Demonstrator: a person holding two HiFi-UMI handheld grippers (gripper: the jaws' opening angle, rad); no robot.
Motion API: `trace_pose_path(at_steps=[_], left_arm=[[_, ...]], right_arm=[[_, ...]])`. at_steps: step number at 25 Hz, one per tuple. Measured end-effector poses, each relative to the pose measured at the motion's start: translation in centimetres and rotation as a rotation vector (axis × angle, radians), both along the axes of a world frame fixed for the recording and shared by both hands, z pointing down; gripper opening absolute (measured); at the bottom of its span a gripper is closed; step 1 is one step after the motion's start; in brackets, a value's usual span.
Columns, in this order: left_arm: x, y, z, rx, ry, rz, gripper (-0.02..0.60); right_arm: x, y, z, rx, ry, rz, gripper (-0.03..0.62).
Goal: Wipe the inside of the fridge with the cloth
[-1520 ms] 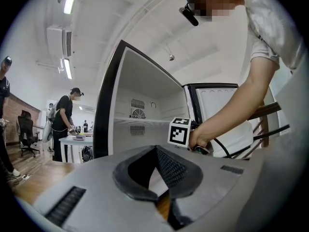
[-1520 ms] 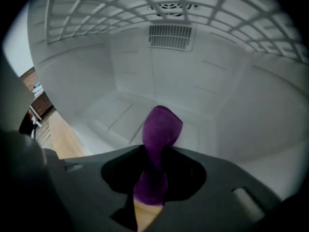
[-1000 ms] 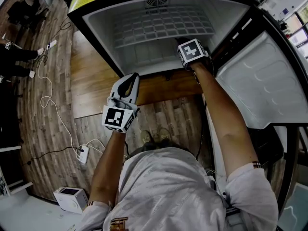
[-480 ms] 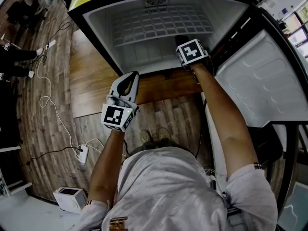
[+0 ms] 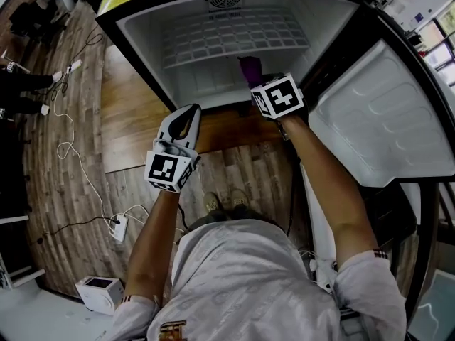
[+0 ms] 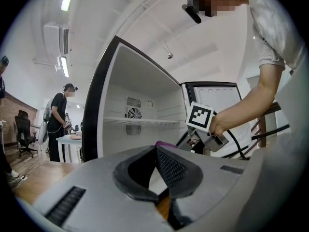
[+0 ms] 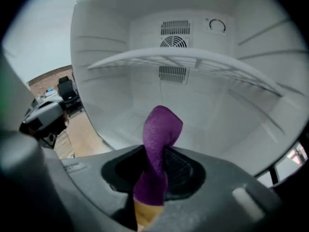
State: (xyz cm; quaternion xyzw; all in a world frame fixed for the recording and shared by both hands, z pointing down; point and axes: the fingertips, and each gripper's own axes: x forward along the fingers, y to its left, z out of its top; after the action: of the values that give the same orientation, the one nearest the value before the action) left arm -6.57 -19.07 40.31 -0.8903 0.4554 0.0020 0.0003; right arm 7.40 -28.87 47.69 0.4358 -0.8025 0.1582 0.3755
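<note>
At fridge [image 5: 206, 84] mouth, R tongs [image 7: 153, 170] pinch cloth [image 7: 161, 127].

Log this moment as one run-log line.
right gripper: shut on purple cloth, pointing into open fridge below shelf | left gripper: shut, empty, outside fridge

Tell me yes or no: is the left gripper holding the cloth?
No, the purple cloth is clamped in the right gripper; the left gripper holds nothing.

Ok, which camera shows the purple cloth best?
The right gripper view: the purple cloth stands at the centre, pinched in the right tool, fridge interior behind. The head view shows only a small tuft beyond the marker cube; the left gripper view, a thin purple sliver.
</note>
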Motion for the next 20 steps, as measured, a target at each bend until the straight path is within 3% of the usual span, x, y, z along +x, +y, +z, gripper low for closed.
trace_pose_path(at_steps=[10,20], left_arm=[[0.9,0.8,-2.8,0.028,0.019,-0.038,-0.001],[0.8,2.0,-10.0,0.060,0.087,-0.053,0.000]], right_arm=[[-3.3,6.7,-5.4,0.085,-0.242,-0.176,0.112],[-5.7,11.1,-15.0,0.356,-0.452,-0.359,0.112]])
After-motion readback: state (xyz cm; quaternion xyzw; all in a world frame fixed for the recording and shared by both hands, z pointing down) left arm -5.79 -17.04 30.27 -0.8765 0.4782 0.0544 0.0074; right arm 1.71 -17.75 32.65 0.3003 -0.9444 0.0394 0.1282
